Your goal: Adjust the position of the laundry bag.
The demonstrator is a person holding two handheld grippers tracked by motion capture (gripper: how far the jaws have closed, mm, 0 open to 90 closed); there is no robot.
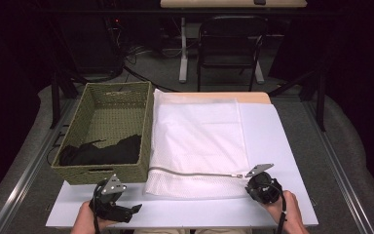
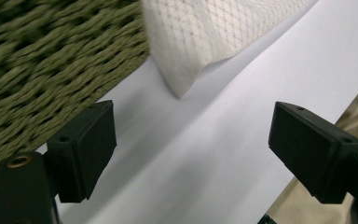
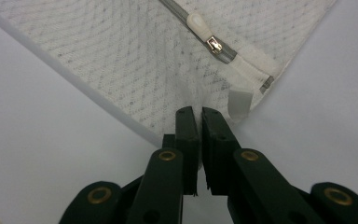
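Nearest me, my left gripper [image 1: 137, 208] hovers over the table [image 1: 272, 146] with jaws wide apart, just short of the mesh laundry bag [image 1: 197, 141]. My right gripper [image 3: 199, 119] clamps the bag's near right corner, beside the zipper [image 1: 195, 173]. Farther left sits the wicker basket [image 1: 148, 122] holding black cloth [image 1: 102, 152].

A white surface [image 1: 272, 146] is carrying two things. A woven basket [image 1: 108, 141] is sitting at its left, and a white mesh bag [image 1: 197, 141] is lying just beside it.
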